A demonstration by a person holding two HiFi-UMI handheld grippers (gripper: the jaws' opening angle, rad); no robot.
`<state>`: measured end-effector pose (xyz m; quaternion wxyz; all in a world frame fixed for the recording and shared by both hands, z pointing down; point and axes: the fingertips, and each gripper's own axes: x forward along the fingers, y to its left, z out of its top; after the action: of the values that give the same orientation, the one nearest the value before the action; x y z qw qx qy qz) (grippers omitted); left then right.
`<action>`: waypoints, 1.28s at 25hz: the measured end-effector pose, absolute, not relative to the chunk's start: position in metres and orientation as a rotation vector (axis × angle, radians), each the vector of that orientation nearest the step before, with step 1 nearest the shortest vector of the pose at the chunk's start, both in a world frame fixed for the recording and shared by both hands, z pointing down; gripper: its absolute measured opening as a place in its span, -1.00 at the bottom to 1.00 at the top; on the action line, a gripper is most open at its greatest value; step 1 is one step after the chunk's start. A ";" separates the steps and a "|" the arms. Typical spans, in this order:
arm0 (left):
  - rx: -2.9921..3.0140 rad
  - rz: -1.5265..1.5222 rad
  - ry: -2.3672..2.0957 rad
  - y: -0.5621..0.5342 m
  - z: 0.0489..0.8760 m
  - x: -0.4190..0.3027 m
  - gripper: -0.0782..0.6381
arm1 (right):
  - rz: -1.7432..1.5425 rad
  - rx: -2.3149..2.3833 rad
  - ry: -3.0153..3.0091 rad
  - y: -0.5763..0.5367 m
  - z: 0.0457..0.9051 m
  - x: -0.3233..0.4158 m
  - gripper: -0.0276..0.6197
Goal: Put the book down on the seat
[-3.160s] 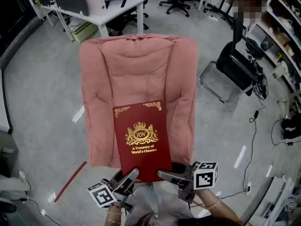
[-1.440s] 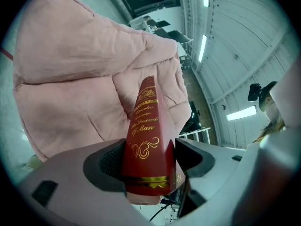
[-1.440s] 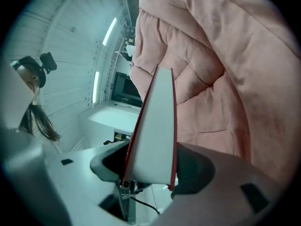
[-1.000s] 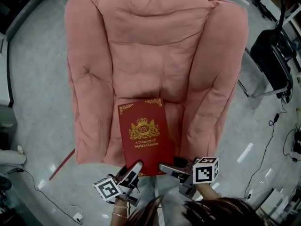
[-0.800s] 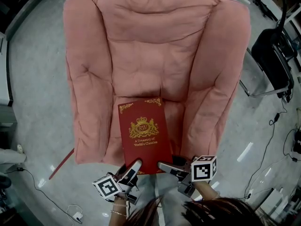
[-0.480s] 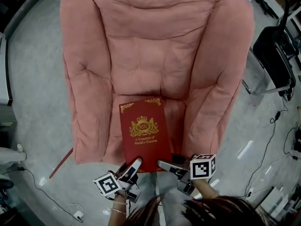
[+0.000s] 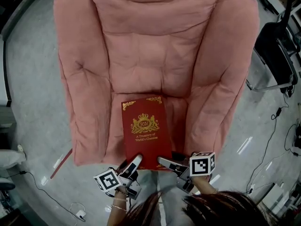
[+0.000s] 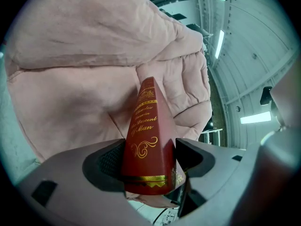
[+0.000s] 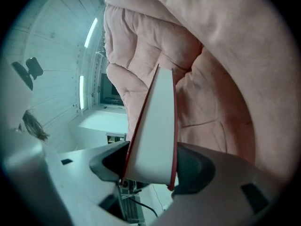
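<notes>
Clamping the near corners of the red book (image 7: 146,132), the left hand-held gripper (image 7: 133,163) and the right hand-held gripper (image 7: 165,163) hold it flat, low over the armchair seat (image 7: 115,134), probably to lay it evenly.

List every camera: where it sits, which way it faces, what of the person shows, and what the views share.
Head view: on the person's head, looking steeply down at the pink armchair; hair, left gripper and right gripper show.
Left gripper view: on the left gripper, looking along its jaws, clamped on the red book at its spine.
Right gripper view: on the right gripper, jaws clamped on the book's page edge.
Shared: all three show book and armchair.
</notes>
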<state>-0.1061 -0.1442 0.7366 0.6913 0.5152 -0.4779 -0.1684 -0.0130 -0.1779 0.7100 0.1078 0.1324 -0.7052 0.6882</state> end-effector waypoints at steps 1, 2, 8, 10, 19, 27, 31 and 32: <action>1.158 -0.367 -1.067 -0.144 0.738 -0.107 0.11 | 2.031 0.397 -2.070 -0.178 0.712 -0.014 -0.04; 1.174 -0.356 -1.065 -0.145 0.740 -0.108 0.11 | 2.037 0.405 -2.065 -0.177 0.714 -0.014 -0.04; 1.105 -0.394 -1.033 -0.147 0.750 -0.105 0.11 | 2.069 0.451 -2.040 -0.177 0.726 -0.014 -0.03; 1.085 -0.406 -1.024 -0.148 0.751 -0.105 0.11 | 2.074 0.462 -2.036 -0.177 0.729 -0.016 -0.03; 1.112 -0.357 -1.005 -0.150 0.759 -0.110 0.15 | 2.063 0.495 -2.026 -0.174 0.737 -0.021 -0.03; 1.197 -0.235 -1.030 -0.147 0.770 -0.116 0.18 | 1.977 0.509 -2.043 -0.171 0.744 -0.019 -0.03; 1.199 -0.224 -1.018 -0.148 0.771 -0.116 0.18 | 1.956 0.520 -2.048 -0.170 0.747 -0.020 -0.01; 1.198 -0.225 -1.013 -0.148 0.772 -0.115 0.18 | 1.946 0.525 -2.054 -0.170 0.748 -0.020 -0.01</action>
<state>-0.1152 -0.1478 0.7724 0.7021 0.5383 -0.4550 -0.1011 -0.0199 -0.1704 0.7481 0.1312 0.1809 -0.7076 0.6704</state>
